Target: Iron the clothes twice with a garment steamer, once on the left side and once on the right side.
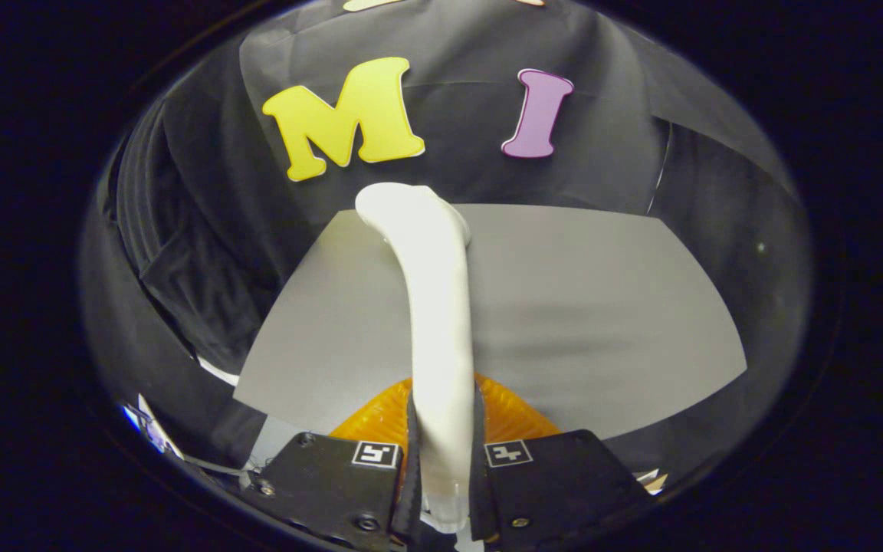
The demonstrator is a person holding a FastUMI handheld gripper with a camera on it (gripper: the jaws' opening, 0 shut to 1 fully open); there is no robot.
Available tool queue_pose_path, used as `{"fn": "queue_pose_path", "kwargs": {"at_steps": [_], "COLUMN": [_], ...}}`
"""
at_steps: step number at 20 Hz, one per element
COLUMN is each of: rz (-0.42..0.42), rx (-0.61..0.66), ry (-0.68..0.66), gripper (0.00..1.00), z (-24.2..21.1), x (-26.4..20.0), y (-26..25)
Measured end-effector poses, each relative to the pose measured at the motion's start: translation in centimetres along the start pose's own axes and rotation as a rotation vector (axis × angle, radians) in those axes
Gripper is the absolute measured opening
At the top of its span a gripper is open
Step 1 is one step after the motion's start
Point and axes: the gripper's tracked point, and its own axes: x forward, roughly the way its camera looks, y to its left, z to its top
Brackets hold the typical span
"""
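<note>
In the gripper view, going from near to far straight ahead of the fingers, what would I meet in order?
The fingers shut on the white steamer handle → the steamer's head → the far edge of the grey garment → the black cloth wall.

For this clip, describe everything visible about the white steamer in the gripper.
The steamer is a smooth, glossy white plastic body, long and gently curved, with a rounded head at its far end. The gripper is shut on its near end, a finger pressing each side. It stretches forward over the grey cloth, its head near the cloth's far edge; contact there is unclear. An orange ribbed part shows beneath it by the fingers.
</note>
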Motion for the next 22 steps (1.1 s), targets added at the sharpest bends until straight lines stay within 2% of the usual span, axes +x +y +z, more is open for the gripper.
{"fn": "queue_pose_path", "kwargs": {"at_steps": [15,22], "rz": [-0.007,0.007], "rx": [0.058,0.06], "ry": [-0.135,-0.219], "gripper": [0.27,0.27], "z": [-5.6,-8.7], "x": [-12.2,-18.1], "y": [5.9,11.0]}}
